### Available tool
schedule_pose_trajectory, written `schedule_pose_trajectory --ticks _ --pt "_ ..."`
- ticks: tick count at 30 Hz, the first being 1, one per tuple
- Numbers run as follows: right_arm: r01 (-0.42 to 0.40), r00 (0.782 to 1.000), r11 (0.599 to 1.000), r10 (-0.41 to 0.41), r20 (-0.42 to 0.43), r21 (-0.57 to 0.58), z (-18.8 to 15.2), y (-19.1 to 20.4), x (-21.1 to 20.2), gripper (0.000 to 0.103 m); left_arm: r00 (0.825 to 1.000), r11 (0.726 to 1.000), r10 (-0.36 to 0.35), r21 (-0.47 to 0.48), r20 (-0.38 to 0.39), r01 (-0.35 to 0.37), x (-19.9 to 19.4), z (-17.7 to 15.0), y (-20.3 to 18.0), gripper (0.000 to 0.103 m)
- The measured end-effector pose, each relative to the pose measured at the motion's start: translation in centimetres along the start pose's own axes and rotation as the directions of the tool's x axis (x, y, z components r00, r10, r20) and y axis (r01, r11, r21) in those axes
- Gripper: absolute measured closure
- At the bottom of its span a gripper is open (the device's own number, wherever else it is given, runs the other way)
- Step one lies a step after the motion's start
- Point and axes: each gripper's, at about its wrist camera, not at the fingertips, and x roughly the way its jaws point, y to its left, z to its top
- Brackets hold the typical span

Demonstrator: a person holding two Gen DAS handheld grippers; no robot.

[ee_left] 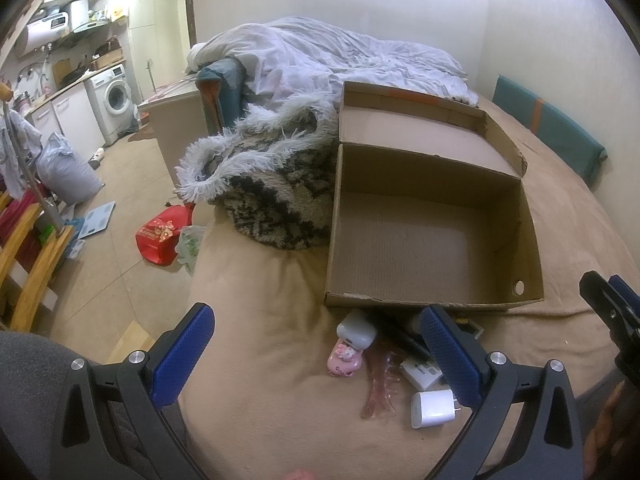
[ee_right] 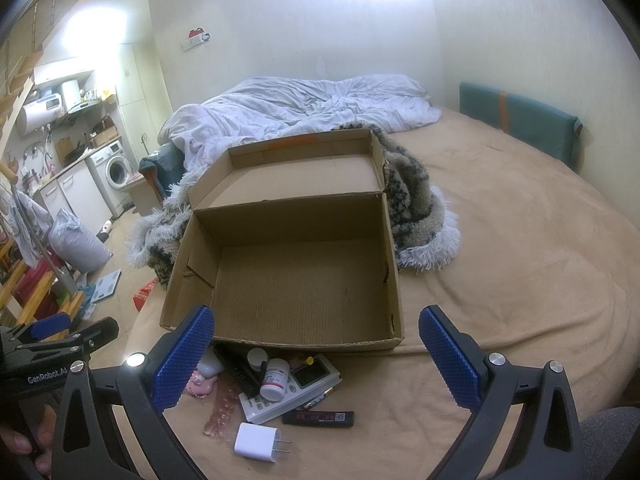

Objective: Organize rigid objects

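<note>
The left gripper has its jaws spread wide with nothing between them, hanging over the near edge of the bed. The right gripper is spread just as wide and also grips nothing.

Below both lies a small heap of things on the tan bedcover, just in front of the cardboard box. From the right wrist camera I can pick out a white charger plug nearest, a flat black stick with a label, a white remote with a small screen, a white pill bottle with a red label lying on the remote, a pink clip and a pinkish translucent hair claw. The left blue pad hides part of the pink clip and a white case; in the left wrist view the right pad covers most of the remote and the bottle entirely. A thin dark object runs through the heap, hard to identify.

The box stands open and bare inside, its lid folded back against a shaggy patterned blanket. Its front wall is low and ragged along the top, with the heap just beside it.

To the right of the box the bedcover runs wide and bare towards a green cushion. To the left the bed drops off to the floor, where a red bag lies. A rumpled white duvet fills the far end.
</note>
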Motion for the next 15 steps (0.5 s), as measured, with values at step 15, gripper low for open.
schedule_pose_trajectory --ticks 15 --pt "-0.004 1.0 1.0 0.004 -0.006 -0.005 -0.05 0.06 -0.22 0.0 1.0 1.0 -0.002 0.0 -0.002 0.002 0.02 -0.02 0.01 0.0"
